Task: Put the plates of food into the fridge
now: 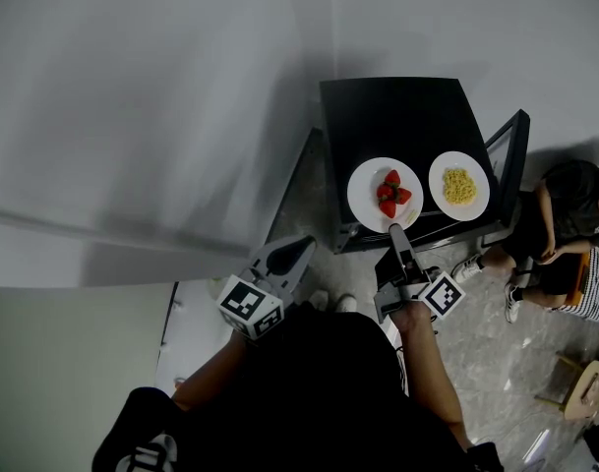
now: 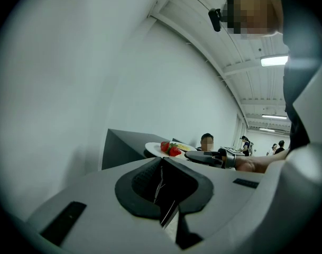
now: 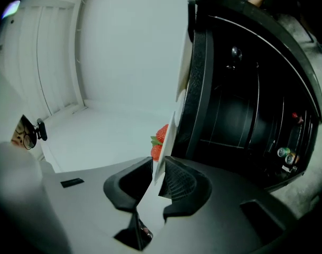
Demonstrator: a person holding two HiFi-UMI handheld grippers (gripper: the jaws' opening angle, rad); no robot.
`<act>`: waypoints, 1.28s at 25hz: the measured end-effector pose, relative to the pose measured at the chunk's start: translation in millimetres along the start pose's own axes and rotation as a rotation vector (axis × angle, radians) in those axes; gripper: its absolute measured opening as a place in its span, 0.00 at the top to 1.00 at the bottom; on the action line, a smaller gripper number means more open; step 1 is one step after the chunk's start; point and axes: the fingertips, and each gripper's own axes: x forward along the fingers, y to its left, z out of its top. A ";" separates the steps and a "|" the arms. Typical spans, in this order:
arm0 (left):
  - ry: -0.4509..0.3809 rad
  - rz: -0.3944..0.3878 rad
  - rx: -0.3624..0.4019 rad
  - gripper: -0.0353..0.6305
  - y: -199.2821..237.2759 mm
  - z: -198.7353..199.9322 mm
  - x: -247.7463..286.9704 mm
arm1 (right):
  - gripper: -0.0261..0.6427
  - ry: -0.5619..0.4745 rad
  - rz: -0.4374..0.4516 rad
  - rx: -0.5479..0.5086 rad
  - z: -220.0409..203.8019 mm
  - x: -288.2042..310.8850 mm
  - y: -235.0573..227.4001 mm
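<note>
Two white plates stand on top of a small black fridge (image 1: 397, 116): one with strawberries (image 1: 391, 193), the other, right of it, with yellow noodles (image 1: 459, 185). My right gripper (image 1: 392, 229) is at the near rim of the strawberry plate (image 1: 366, 203). In the right gripper view that rim (image 3: 171, 136) runs between the jaws, which stand slightly apart around it, with the strawberries (image 3: 159, 141) just beyond. My left gripper (image 1: 301, 249) hangs to the left of the fridge, shut and empty (image 2: 162, 187); from it the strawberry plate (image 2: 156, 148) shows ahead.
The fridge door (image 1: 510, 160) stands open on the right, and the dark inside (image 3: 240, 115) shows shelves and small bottles (image 3: 285, 153). A person (image 1: 565, 224) sits on the floor at the right. A plain white wall is on the left.
</note>
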 end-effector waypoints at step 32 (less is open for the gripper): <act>0.008 -0.041 0.003 0.90 -26.7 -7.9 -11.4 | 0.90 -0.051 0.000 0.216 -15.0 -70.8 8.6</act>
